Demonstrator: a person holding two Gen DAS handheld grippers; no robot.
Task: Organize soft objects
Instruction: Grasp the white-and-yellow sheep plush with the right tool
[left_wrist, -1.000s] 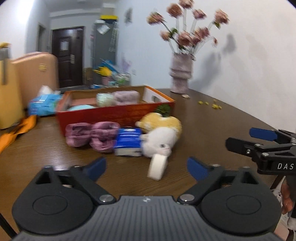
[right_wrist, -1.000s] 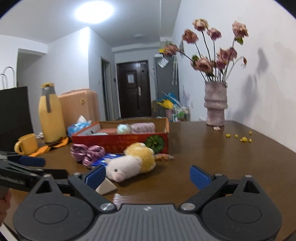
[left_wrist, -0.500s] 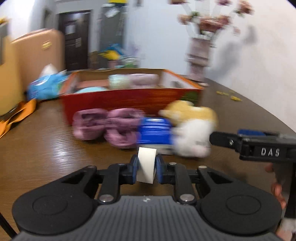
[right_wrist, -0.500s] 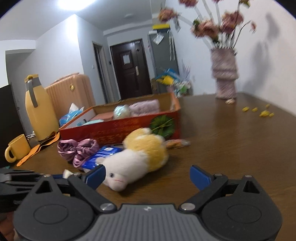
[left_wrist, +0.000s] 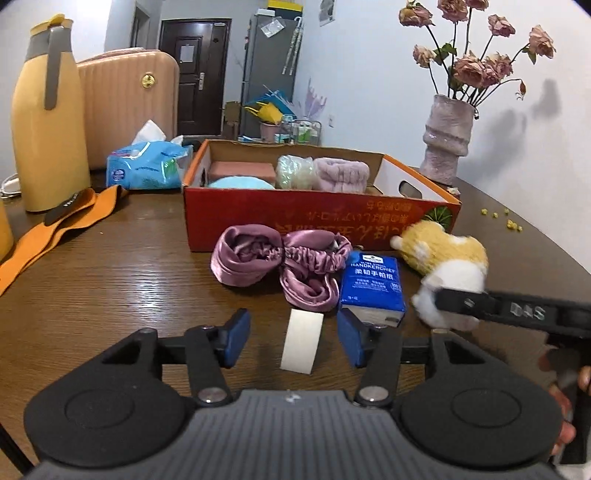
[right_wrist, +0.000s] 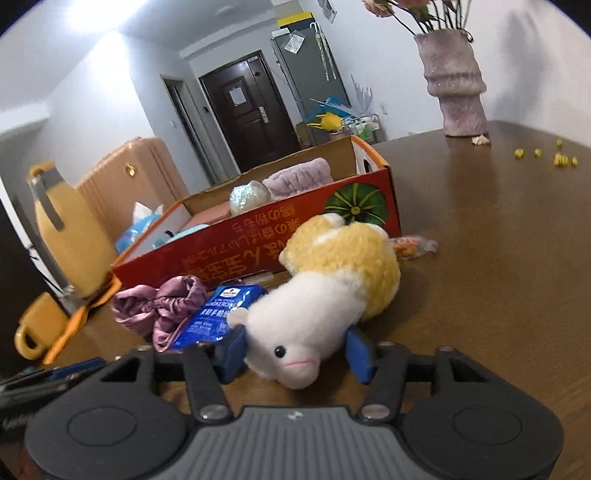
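Left tongs (left_wrist: 291, 341) apart around a white roll (left_wrist: 301, 339) (not touching); right tongs (right_wrist: 295, 350) closing, clamped on the plush toy (right_wrist: 328, 291)

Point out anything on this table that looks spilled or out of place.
Small yellow bits lie scattered on the bare table right of the red box, like dropped petals or crumbs. A crumpled snack wrapper lies behind the plush toy. Nothing looks damaged.

Left gripper (left_wrist: 293, 339): black housing, ribbed grey centre, two round discs, silver screws, blue pads | Right gripper (right_wrist: 295, 350): same black build, blue pads; white "DAS" lettering on its arm in the left view
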